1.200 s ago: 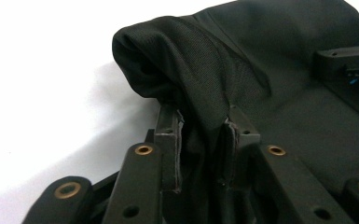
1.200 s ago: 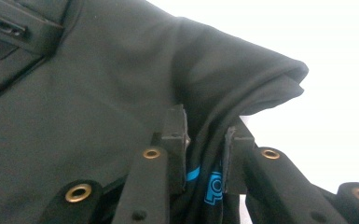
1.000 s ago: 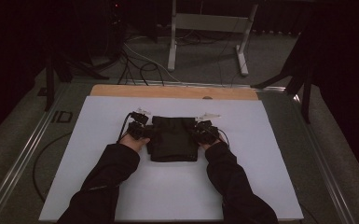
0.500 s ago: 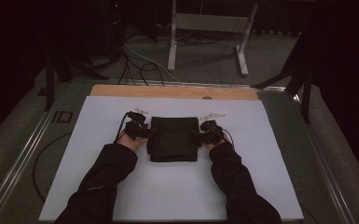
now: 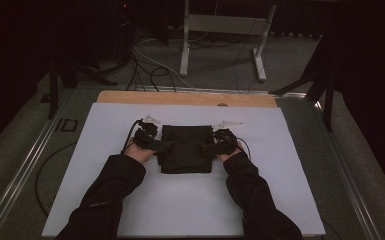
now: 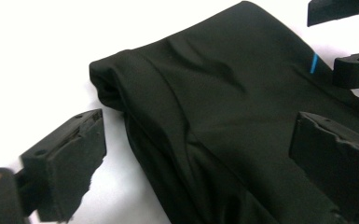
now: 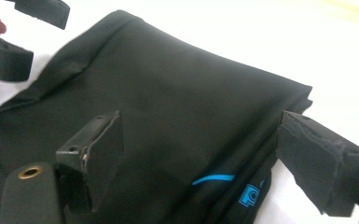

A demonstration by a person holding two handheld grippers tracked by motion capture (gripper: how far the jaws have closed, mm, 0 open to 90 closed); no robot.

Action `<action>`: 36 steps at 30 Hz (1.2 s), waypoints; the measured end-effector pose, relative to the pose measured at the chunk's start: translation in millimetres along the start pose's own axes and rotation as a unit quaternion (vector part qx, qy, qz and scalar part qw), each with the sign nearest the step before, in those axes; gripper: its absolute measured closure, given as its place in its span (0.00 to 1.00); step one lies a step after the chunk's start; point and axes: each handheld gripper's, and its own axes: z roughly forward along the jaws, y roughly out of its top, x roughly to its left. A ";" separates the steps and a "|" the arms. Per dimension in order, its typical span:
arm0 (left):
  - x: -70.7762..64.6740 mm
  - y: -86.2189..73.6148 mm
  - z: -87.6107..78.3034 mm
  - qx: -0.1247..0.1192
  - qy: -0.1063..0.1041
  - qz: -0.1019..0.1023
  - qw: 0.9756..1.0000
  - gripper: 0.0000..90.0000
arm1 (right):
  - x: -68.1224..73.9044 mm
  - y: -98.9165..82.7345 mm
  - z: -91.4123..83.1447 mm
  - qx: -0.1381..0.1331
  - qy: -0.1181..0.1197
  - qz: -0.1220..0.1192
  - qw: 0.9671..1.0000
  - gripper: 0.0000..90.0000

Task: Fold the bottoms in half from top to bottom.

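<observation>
A white sheet covers most of the table. On its middle lies a folded black cloth, flat, with small blue marks near one edge. The person's sleeves reach in from below to either side of it. The left gripper and right gripper sit at the cloth's side edges. Both pairs of jaws have just been opening and now stand wide apart, straddling the cloth edge without pinching it.

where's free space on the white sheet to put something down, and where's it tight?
Free: the white sheet right of the right gripper, the strip left of the left gripper, and the near stretch between the person's sleeves. Crowded: the centre, where both open grippers flank the folded black fabric garment.
</observation>
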 end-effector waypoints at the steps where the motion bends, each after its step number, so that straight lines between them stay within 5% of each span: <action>1: -0.6 0.1 -0.6 0.000 -0.002 0.001 1.000 0.04 | 1.2 0.6 -0.3 -0.002 0.002 0.001 1.000 0.16; 8: -5.8 -0.2 -6.5 -0.017 -0.014 0.016 1.000 0.01 | 5.6 2.9 -1.2 -0.007 0.012 -0.011 1.000 0.13; 36: -21.5 5.9 -25.1 -0.016 -0.051 0.062 0.997 0.01 | 14.2 15.0 -7.5 -0.017 0.034 -0.040 0.998 0.11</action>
